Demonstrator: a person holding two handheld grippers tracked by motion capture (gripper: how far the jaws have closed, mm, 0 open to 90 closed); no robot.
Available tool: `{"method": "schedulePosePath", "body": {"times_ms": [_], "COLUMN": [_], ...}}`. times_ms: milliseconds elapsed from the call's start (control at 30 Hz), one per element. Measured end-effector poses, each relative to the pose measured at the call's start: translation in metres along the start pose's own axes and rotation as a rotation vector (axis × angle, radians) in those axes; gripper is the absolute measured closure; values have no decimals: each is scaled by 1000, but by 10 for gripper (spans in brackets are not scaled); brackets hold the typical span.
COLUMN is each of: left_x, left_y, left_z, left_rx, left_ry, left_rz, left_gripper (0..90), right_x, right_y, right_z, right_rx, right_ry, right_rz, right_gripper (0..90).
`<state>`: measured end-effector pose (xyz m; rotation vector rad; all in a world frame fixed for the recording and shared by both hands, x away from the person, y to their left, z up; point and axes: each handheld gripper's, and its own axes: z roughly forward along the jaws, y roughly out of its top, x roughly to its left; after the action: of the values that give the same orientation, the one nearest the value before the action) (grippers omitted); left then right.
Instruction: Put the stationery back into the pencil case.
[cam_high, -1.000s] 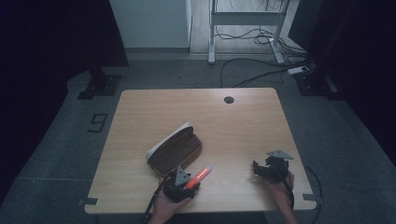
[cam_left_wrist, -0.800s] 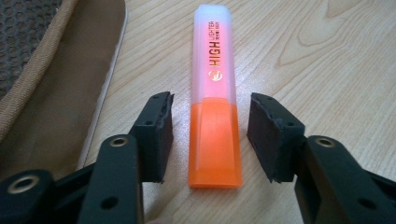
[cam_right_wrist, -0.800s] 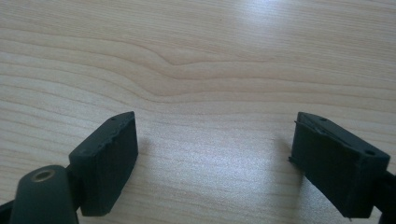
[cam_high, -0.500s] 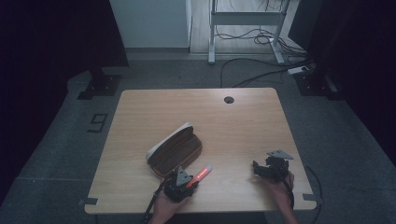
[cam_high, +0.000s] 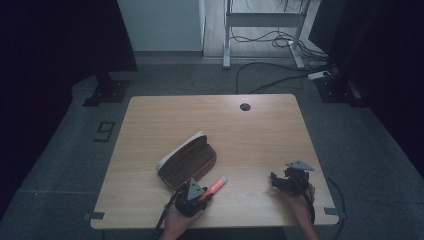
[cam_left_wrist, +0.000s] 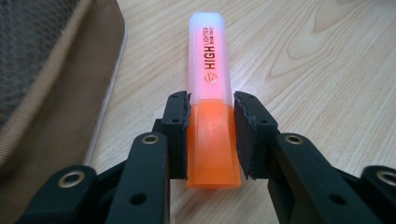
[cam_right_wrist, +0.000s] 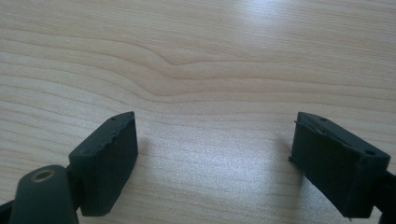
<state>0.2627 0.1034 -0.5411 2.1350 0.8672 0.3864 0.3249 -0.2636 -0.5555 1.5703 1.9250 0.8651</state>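
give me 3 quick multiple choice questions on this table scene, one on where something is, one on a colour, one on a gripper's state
1. Where does the pencil case lie relative to the left gripper?
A. just beyond it, toward the table's middle
B. at the table's right edge
C. on the floor

2. What colour is the body of the highlighter?
A. green
B. orange
C. blue

3. How are the fingers of the right gripper set?
A. shut on a pen
B. shut on nothing
C. wide apart over bare wood

Answers:
1. A: the high view shows the case lying just past that gripper.
2. B: the left gripper view shows an orange body with a pale translucent cap.
3. C: the right gripper view shows bare table between them.
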Motion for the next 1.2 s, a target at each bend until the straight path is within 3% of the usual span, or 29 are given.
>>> {"method": "schedulePosePath", "body": {"times_ms": [133, 333, 600, 900, 1200], "left_x": [3, 13, 19, 36, 45], "left_y": [2, 7, 11, 15, 16], "left_z": [-8, -24, -36, -58, -70], "left_rx": [-31, -96, -129, -192, -219], "left_ry": [-3, -37, -20, 9, 22], "left_rz": [-10, -58, -63, -97, -113], "left_gripper": [676, 676, 676, 676, 676], "right_x": [0, 0, 0, 0, 0], "right_y": [0, 0, 0, 0, 0], "right_z": [0, 0, 0, 0, 0], "right_rx": [0, 0, 0, 0, 0], "right_ry": [0, 0, 0, 0, -1], "right_rz": [0, 1, 0, 0, 0], "right_gripper": [141, 142, 142, 142, 142]}}
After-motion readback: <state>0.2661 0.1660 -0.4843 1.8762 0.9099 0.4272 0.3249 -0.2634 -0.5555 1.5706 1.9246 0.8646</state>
